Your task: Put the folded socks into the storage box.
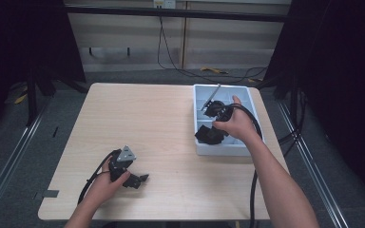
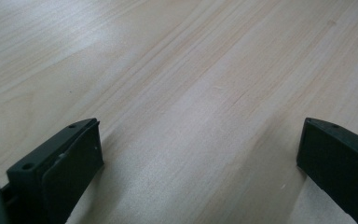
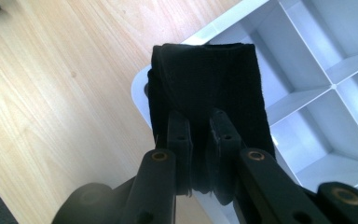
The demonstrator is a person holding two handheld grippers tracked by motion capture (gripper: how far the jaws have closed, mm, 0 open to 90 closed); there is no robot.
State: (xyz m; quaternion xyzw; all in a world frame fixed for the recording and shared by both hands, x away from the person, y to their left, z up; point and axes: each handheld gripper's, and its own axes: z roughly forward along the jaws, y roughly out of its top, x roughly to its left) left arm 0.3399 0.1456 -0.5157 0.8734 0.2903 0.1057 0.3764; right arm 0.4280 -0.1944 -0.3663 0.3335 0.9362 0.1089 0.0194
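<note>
My right gripper [image 1: 213, 127] is over the front left part of a grey divided tray [image 1: 223, 151], held in a person's hand. Its jaws are shut on a folded black fabric piece [image 1: 208, 136]. In the right gripper view the black fabric [image 3: 205, 79] stands up between the pads of the right gripper [image 3: 199, 119], above the corner of the tray [image 3: 223, 23]. My left gripper [image 1: 140, 180] rests low at the table's front left in the other hand. In the left gripper view the left gripper [image 2: 200, 135] stands open over bare wood, with nothing between its jaws.
The light wooden table [image 1: 147, 118] stretches between the two grippers. A thin grey metal piece [image 1: 211, 97] leans in the tray's back left compartment. Cables trail from both grippers toward the front edge. Dark frames and floor rails flank the table.
</note>
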